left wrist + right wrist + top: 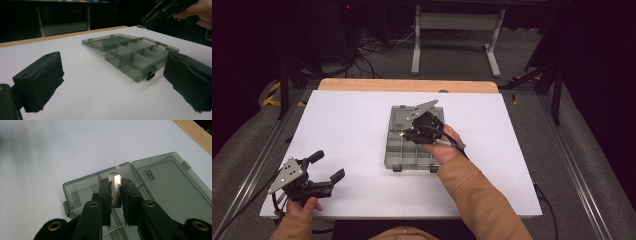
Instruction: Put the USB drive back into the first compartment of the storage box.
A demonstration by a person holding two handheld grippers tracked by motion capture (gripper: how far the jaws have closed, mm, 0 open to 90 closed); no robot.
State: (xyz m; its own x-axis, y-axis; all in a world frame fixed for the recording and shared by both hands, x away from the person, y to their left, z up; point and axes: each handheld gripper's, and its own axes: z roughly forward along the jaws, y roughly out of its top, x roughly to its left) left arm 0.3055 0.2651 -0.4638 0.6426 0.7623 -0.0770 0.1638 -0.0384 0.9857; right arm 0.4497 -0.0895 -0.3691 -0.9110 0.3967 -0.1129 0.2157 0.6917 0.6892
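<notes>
two grippers are seen at a white table. the right gripper is held over the smoky grey compartment box, which lies open at the centre of the high view, its lid folded back flat toward the far edge. between the right gripper's pads a small flat metal piece is clamped — silvery, narrow, with a rounded tip and a small hole near that tip. in the right gripper view the piece stands in the middle of the frame, above the divided tray half of the box, with the lid at the right of the frame; whether the piece touches the box cannot be told. the hand behind this gripper is seen right of centre in the high view, with a tan sleeve running to the bottom edge.

the left gripper is seen at the lower left of the high view, low over the table, its jaws spread wide with nothing between them. in the left gripper view the two pads stand at the lower corners of the frame — the box lies beyond them, right of centre, well apart from them.
</notes>
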